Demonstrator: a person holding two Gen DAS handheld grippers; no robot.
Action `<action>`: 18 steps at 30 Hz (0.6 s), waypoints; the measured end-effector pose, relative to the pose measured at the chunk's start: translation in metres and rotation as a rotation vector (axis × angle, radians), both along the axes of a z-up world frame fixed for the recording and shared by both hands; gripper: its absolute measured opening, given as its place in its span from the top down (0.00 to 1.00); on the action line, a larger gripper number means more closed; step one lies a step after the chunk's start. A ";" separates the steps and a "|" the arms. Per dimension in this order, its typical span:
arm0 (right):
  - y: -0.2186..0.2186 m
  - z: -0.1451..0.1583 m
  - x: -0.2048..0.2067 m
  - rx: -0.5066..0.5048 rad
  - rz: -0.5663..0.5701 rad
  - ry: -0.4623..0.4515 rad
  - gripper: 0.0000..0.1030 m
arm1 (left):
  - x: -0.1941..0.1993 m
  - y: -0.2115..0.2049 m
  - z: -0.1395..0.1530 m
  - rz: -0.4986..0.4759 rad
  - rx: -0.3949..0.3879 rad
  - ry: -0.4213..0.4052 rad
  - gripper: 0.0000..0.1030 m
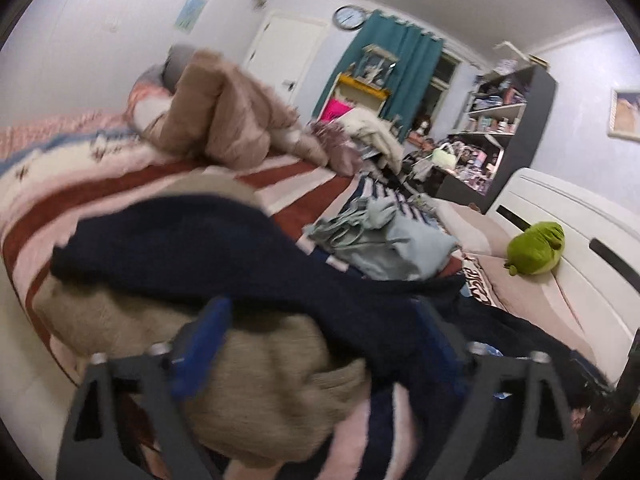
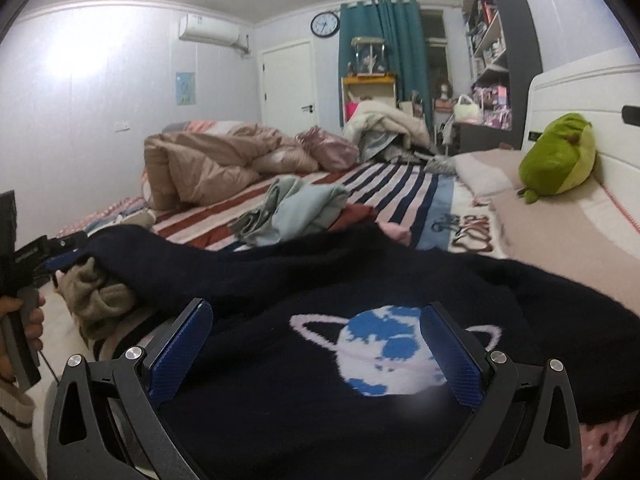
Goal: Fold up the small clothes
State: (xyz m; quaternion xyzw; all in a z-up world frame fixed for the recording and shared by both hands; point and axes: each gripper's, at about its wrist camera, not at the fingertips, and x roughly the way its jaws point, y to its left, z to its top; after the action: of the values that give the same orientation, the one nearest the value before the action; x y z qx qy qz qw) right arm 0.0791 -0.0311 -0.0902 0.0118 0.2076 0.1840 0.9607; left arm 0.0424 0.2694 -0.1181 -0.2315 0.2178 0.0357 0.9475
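Low, both grippers [image 2: 316,348] level over navy sweater [image 2: 280,280]

You're in somebody's lived-in bedroom, striped bed [image 2: 400,184] dead ahead, rumpled duvet [image 2: 208,160] at 11 o'clock, wall clock [image 2: 325,24] and teal curtain [image 2: 380,52] at 12, crammed shelves [image 2: 496,40] at 1, green plushie [image 2: 560,152] at 2

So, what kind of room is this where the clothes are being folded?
Most likely a bedroom in a home. The dark sweater lies on a bed with a striped blanket, a green plush toy sits against the white headboard, and a crumpled duvet lies further back.
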 end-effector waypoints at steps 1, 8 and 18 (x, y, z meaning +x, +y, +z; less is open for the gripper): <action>0.003 -0.002 0.002 0.000 0.001 0.009 0.00 | 0.002 0.004 -0.004 -0.005 -0.021 0.010 0.35; 0.010 -0.011 0.016 0.015 -0.026 0.046 0.00 | 0.017 0.021 -0.015 -0.018 -0.095 -0.013 0.26; -0.001 -0.013 0.019 0.043 -0.034 0.060 0.00 | 0.040 0.026 0.006 0.061 -0.052 -0.064 0.96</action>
State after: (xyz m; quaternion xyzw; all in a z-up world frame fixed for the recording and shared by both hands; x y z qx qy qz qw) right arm 0.0985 -0.0326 -0.1035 0.0416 0.2321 0.1717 0.9565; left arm 0.0820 0.2955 -0.1117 -0.2635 0.1811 0.0512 0.9461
